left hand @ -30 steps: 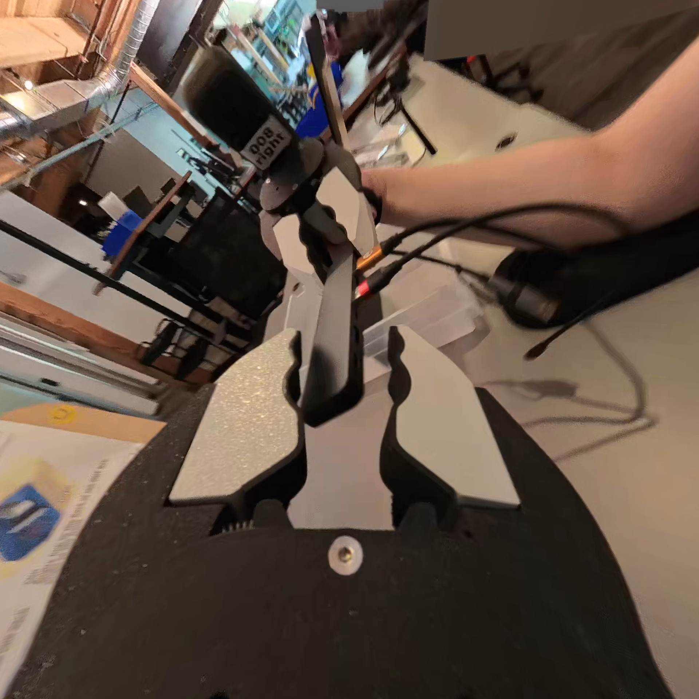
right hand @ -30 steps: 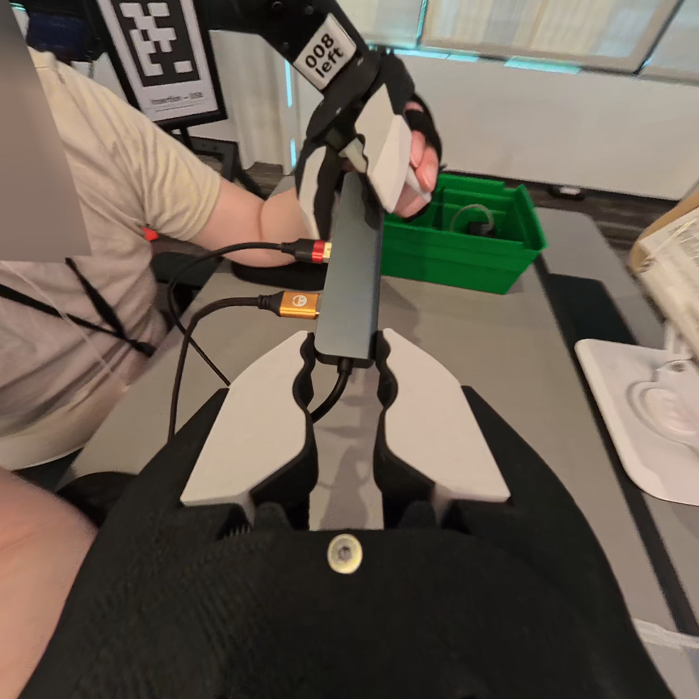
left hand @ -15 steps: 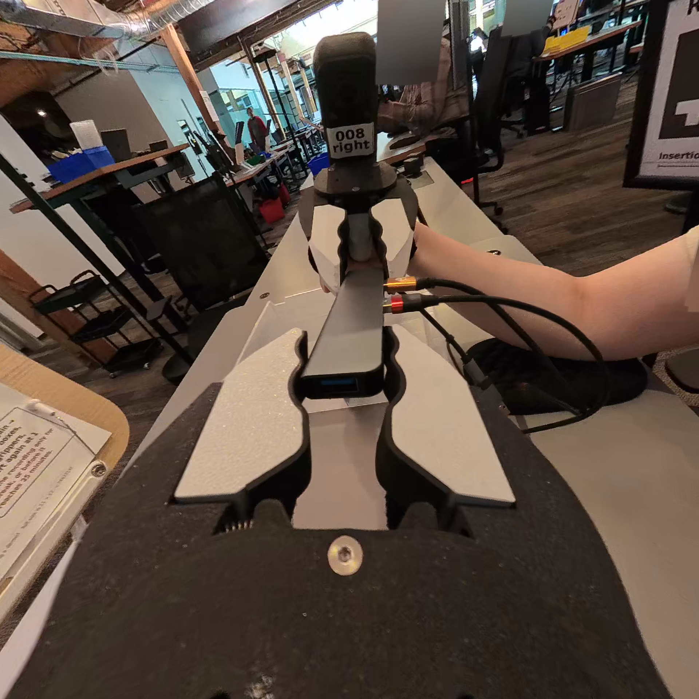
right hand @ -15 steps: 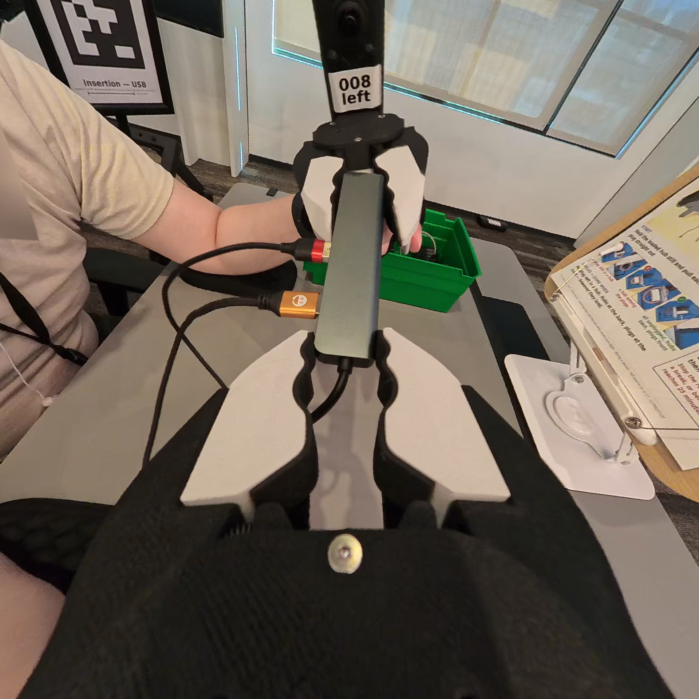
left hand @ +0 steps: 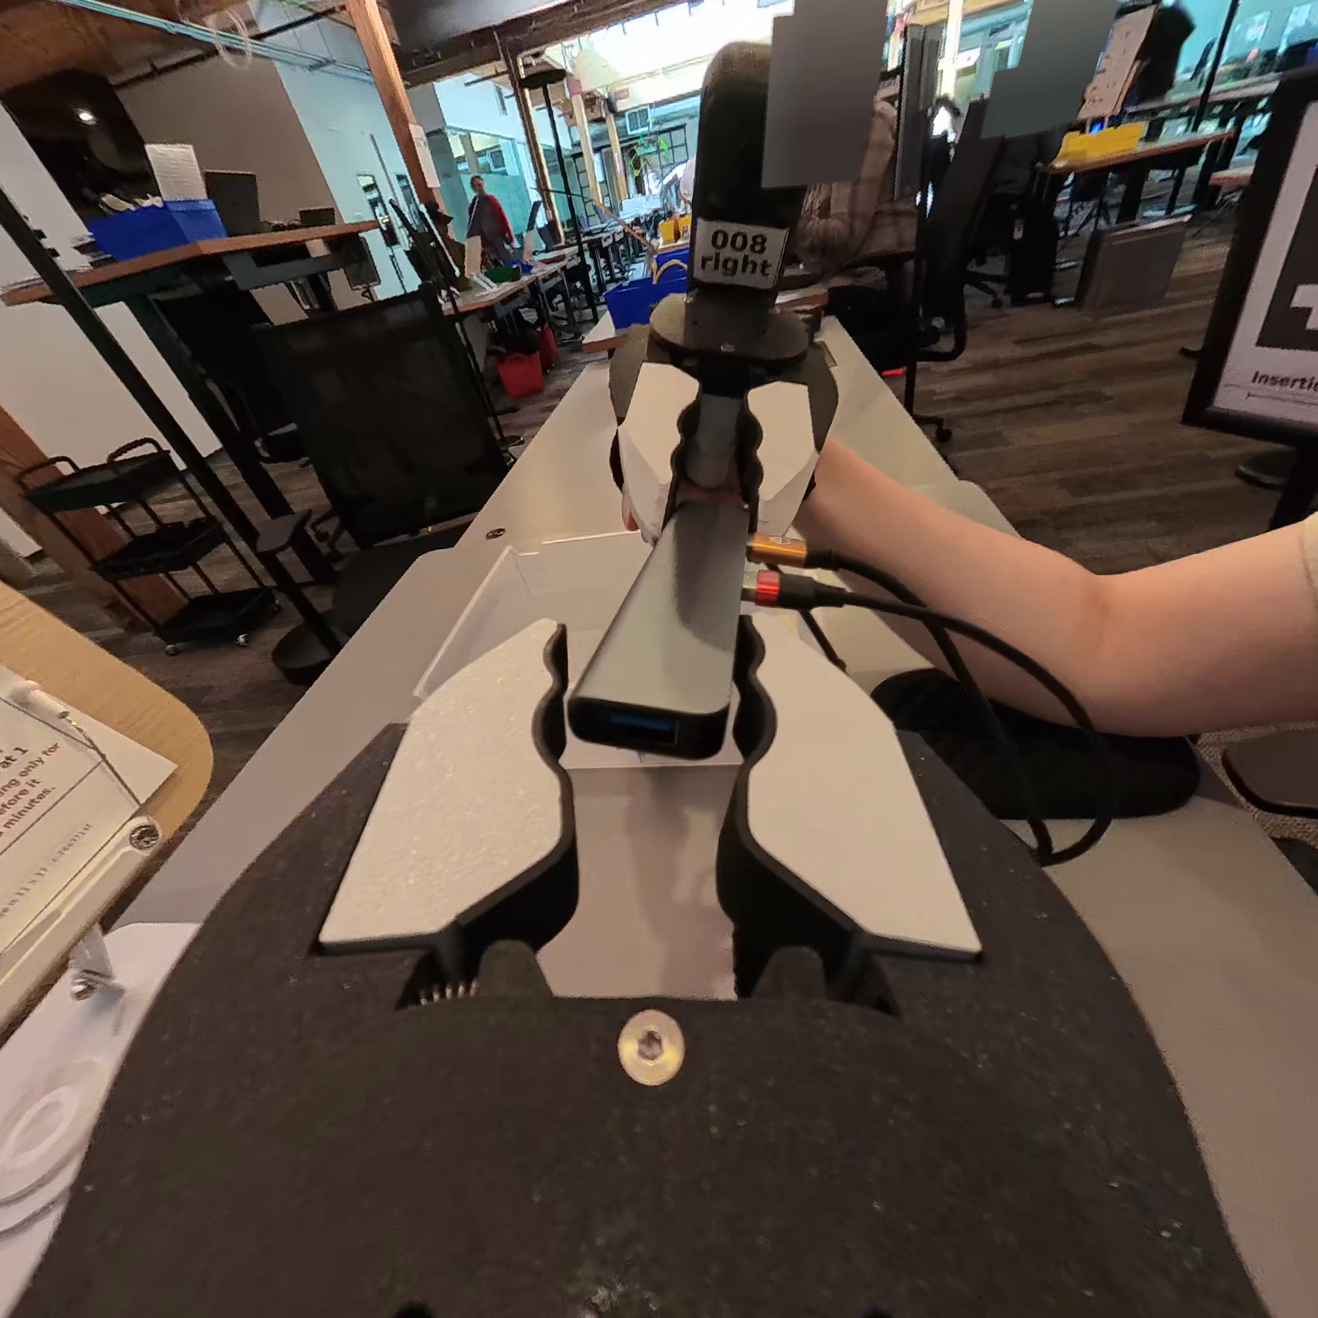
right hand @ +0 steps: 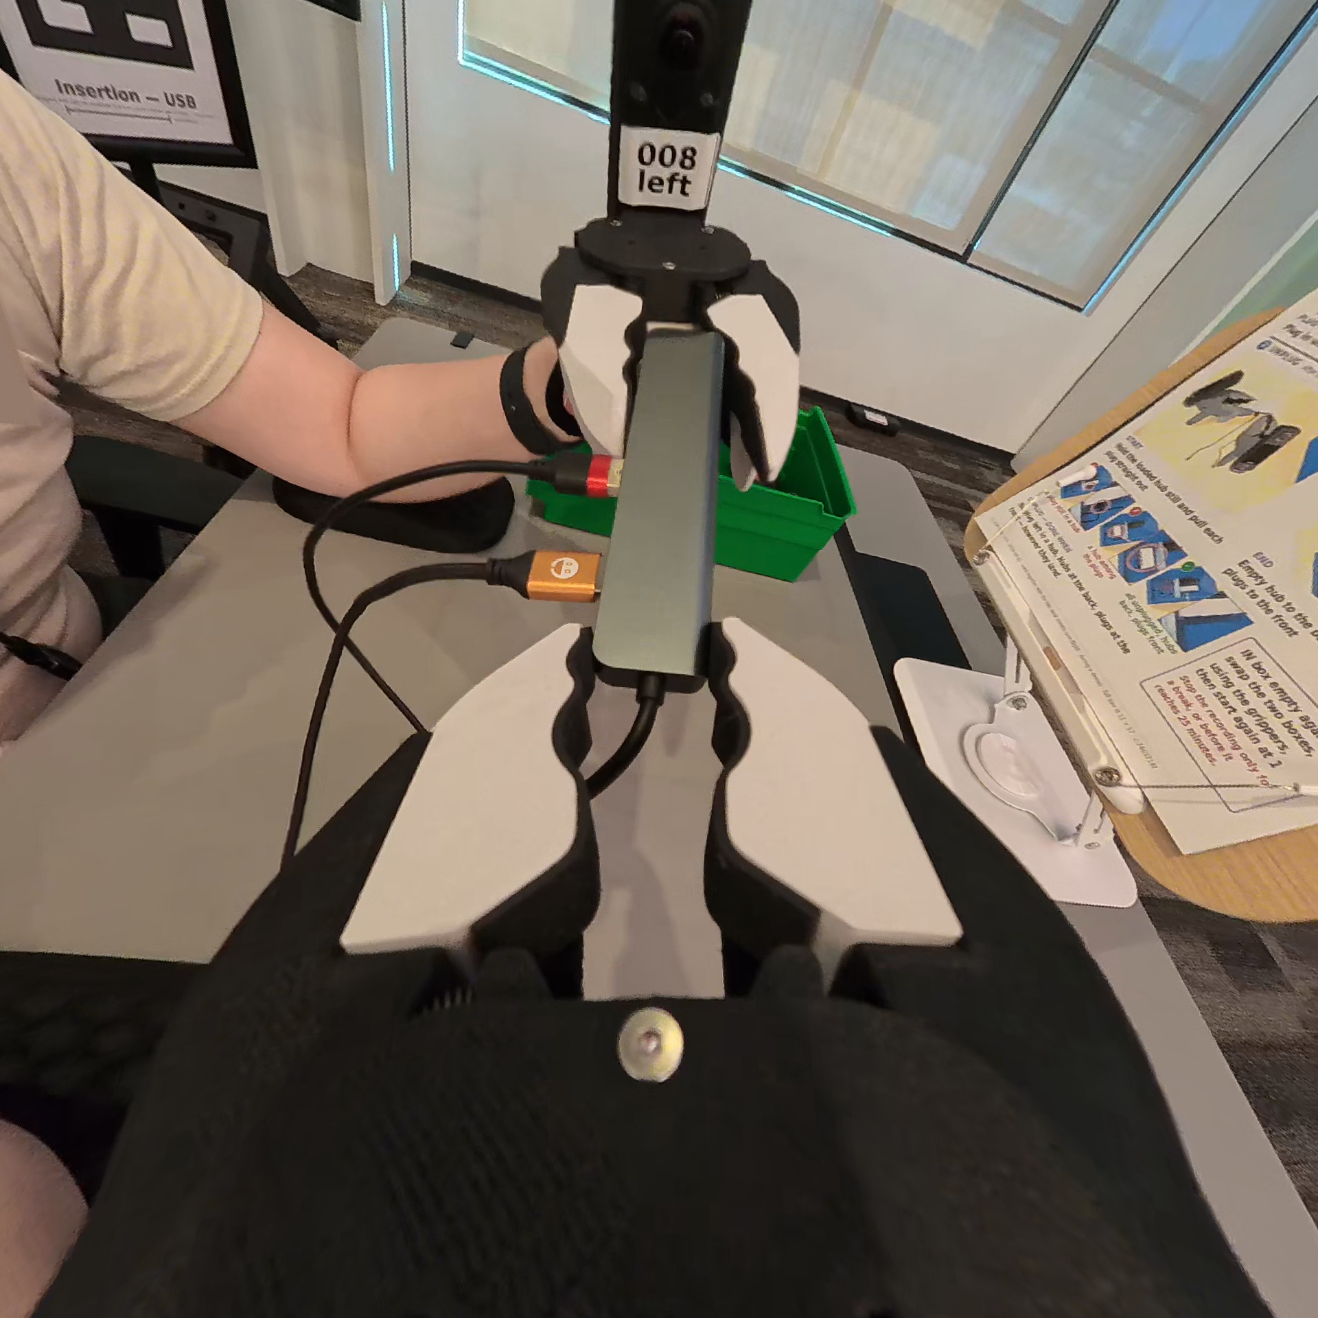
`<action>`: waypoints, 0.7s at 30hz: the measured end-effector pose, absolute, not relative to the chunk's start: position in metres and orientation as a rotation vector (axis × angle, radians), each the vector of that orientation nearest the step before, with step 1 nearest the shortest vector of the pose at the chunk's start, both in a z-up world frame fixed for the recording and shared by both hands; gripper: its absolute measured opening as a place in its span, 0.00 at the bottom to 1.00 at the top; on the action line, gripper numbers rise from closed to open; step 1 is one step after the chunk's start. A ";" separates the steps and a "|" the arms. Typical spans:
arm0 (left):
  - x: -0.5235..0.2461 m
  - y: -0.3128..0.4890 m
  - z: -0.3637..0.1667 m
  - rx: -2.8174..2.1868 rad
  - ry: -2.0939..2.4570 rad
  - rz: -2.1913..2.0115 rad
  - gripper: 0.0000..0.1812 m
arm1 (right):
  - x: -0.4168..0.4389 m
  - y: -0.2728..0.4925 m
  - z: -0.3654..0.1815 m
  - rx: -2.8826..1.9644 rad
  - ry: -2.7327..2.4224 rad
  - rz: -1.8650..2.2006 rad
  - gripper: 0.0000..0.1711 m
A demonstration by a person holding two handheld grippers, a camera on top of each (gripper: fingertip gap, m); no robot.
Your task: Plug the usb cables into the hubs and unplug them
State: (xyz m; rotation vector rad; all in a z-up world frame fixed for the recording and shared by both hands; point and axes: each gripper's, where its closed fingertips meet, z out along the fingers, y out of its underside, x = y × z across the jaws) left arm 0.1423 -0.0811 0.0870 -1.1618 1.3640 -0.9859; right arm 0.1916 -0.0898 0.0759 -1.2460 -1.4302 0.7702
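Note:
A grey USB hub [right hand: 663,513] is held in the air between both grippers, above the grey table [right hand: 142,713]. My right gripper [right hand: 649,631] is shut on the hub's near end, where its own black cable comes out. My left gripper [right hand: 677,456] is shut on the far end. An orange plug [right hand: 563,576] and a red plug [right hand: 603,476] sit in the hub's side ports, their black cables hanging left. In the left wrist view my left gripper [left hand: 647,635] clamps the hub [left hand: 670,627] at its end with an empty blue port, the right gripper [left hand: 709,513] beyond. The orange plug [left hand: 777,549] and red plug [left hand: 767,586] show there.
A green bin [right hand: 777,528] stands behind the hub. A stand with an instruction sheet [right hand: 1141,642] is on the right. A clear plastic box [left hand: 499,599] lies under the hub. A black arm rest [left hand: 1034,756] lies under the person's forearm. The left gripper's tips are roughly 6 centimeters from the right gripper's.
Both grippers and the hub swung from a tilted pose to level and straight. Both grips held, and both plugs stayed in the hub.

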 end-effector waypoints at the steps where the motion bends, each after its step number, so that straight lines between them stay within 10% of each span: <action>1: 0.142 -0.080 0.086 -1.159 1.372 -0.959 0.23 | 0.192 -0.088 0.075 -1.256 -1.431 0.754 0.19; 21: 0.147 -0.082 0.073 -1.117 1.503 -0.772 0.21 | 0.193 -0.087 0.065 -1.249 -1.476 0.697 0.19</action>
